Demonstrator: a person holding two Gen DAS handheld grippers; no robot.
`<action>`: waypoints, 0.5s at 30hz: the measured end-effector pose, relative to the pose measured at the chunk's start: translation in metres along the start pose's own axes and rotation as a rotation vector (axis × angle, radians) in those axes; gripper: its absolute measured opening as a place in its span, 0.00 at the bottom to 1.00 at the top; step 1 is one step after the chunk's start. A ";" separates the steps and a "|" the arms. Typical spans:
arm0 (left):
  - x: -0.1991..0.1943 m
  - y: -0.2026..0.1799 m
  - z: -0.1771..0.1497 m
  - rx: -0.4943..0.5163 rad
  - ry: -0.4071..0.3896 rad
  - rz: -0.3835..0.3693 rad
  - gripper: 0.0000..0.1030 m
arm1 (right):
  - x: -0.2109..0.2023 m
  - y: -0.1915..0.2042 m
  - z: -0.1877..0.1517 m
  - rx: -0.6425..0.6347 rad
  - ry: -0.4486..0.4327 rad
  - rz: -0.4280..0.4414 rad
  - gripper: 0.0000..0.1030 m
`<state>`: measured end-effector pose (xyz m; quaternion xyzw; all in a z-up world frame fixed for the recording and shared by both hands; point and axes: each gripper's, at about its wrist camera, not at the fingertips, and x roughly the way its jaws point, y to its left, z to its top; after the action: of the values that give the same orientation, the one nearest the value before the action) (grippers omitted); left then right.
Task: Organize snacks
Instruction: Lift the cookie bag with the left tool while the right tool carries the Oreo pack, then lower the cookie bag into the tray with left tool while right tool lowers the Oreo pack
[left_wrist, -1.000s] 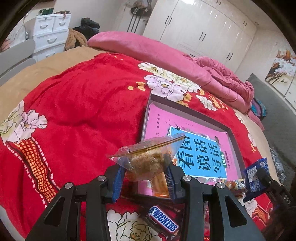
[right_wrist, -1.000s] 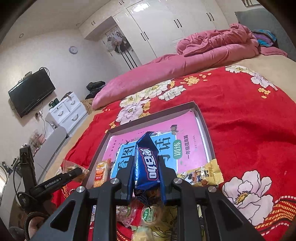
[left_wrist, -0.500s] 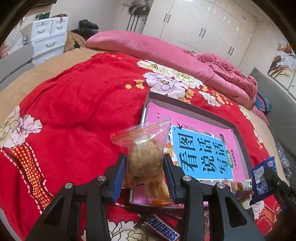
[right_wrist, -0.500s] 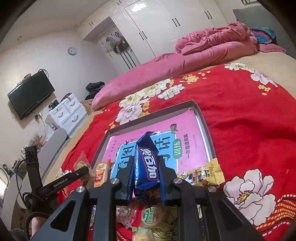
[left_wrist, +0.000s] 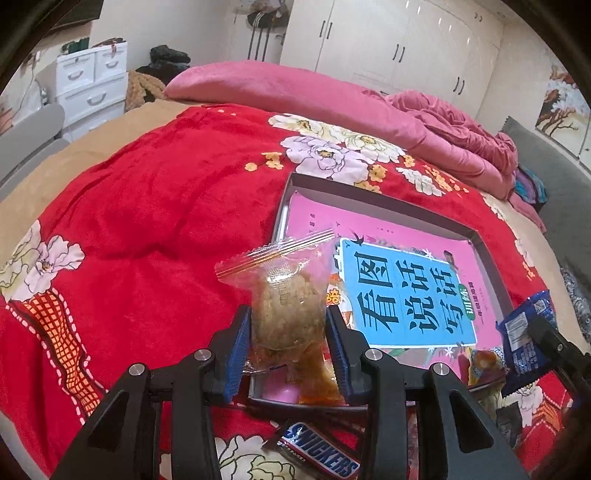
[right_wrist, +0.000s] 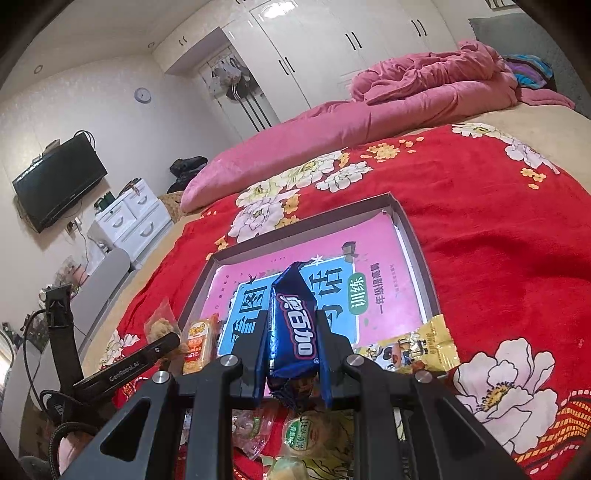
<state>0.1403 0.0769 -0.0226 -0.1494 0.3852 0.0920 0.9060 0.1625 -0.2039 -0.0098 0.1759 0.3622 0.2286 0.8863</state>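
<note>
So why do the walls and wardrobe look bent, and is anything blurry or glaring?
Left wrist view: fisheye lens bows the wardrobe and darkens the corners; the clear snack bag is sharp. Right wrist view: same curving, glare on the wardrobe doors, and the blue packet looks sharp.

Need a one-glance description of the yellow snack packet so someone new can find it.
Start at the red floral blanket and find the shallow grey box holding a pink book. The yellow packet lies on the blanket at the box's near right corner. It is the only yellow wrapper printed with cartoon cows.
</note>
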 end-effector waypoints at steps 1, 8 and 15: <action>0.000 0.000 0.000 0.002 0.000 0.002 0.40 | 0.001 0.001 0.000 -0.001 0.001 0.000 0.22; 0.000 -0.001 0.000 0.000 0.003 -0.001 0.40 | 0.009 0.006 -0.001 -0.011 0.014 0.005 0.22; -0.001 0.001 0.000 -0.020 0.009 -0.015 0.40 | 0.010 0.006 -0.001 -0.011 0.015 0.006 0.22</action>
<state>0.1390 0.0778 -0.0218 -0.1619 0.3872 0.0883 0.9034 0.1663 -0.1934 -0.0128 0.1705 0.3672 0.2344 0.8838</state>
